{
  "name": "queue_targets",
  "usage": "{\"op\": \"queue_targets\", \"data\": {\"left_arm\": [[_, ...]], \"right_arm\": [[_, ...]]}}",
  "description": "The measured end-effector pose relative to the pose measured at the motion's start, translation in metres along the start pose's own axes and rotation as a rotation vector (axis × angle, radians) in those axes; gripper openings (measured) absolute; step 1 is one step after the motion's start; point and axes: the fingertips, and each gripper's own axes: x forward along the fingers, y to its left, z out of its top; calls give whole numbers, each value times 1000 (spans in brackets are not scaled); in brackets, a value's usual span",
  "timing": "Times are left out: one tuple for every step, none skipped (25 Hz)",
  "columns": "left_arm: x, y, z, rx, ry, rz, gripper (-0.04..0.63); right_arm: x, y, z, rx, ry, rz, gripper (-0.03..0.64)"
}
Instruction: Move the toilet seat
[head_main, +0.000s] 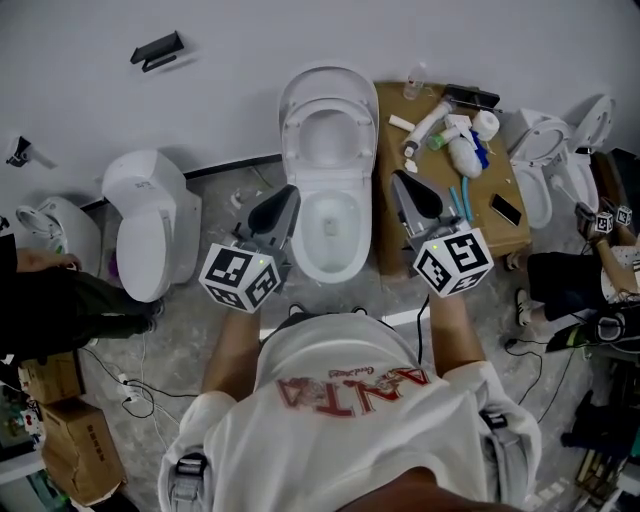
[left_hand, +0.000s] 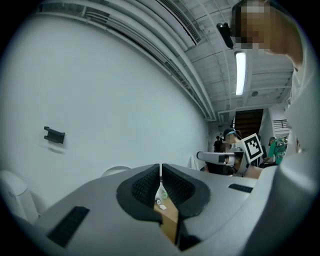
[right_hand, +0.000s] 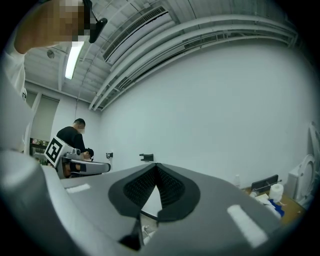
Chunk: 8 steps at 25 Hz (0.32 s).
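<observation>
Toilet seat (head_main: 328, 85) stands raised at back of toilet bowl (head_main: 362, 230), vs. white wall. Left gripper (head_main: 288, 197) hangs just L of bowl, right gripper (head_main: 400, 182) just R of it. Both sets of jaws clenched, nothing btwn them. Wooden surface (head_main: 392, 150) w/ bottles and a phone sits R of bowl.
</observation>
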Motion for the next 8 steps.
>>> {"op": "queue_targets", "data": {"left_arm": [[1,0,0,1,0,-2,21],[2,0,0,3,-1,-3,21],[2,-1,0,4,-2,-3,21],[1,-2,0,5,-3,-3,21],[1,-2,-1,6,-4,-2,21],[0,-3,-2,6,-4,-1,21],[-1,-3,-2,5,-5,0,21],[-2,-3,-3,4,-5,1,21]], "right_arm": [[1,0,1,1,-1,1,2],[1,-1,1,3,-2,2,2],[0,-1,1,4,-3,3,2],[-1,-1,1,6,-4,4,2],[-2,-1,1,7,-5,5,2],[-3,0,0,8,-5,5,2],[-4,1,-1,9,-4,6,2],[-5,2,-2,9,-3,6,2]]}}
